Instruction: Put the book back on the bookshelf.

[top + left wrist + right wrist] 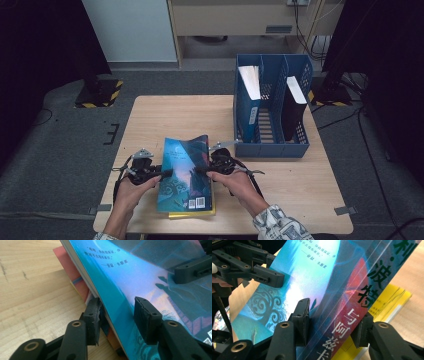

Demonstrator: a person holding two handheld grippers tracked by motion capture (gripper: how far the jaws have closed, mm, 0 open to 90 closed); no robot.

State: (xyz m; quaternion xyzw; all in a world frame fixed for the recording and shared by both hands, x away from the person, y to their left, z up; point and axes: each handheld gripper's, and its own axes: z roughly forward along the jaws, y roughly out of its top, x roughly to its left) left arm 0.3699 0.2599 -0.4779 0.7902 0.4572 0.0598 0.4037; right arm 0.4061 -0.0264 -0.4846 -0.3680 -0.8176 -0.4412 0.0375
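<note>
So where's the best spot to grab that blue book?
At its two long edges, one gripper from each side. The blue book lies flat atop a yellow book, so its edges overhang enough for jaws to slip under. The left gripper already clamps the page edge and the right gripper the spine.

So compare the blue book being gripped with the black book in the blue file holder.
The blue book lies tilted on a yellow book near the table's front edge; the black book stands upright in the blue file holder. The blue book has a bright illustrated cover; the black one looks plain and dark. The left gripper and right gripper clamp the blue book's side edges; the black book is untouched.
</note>
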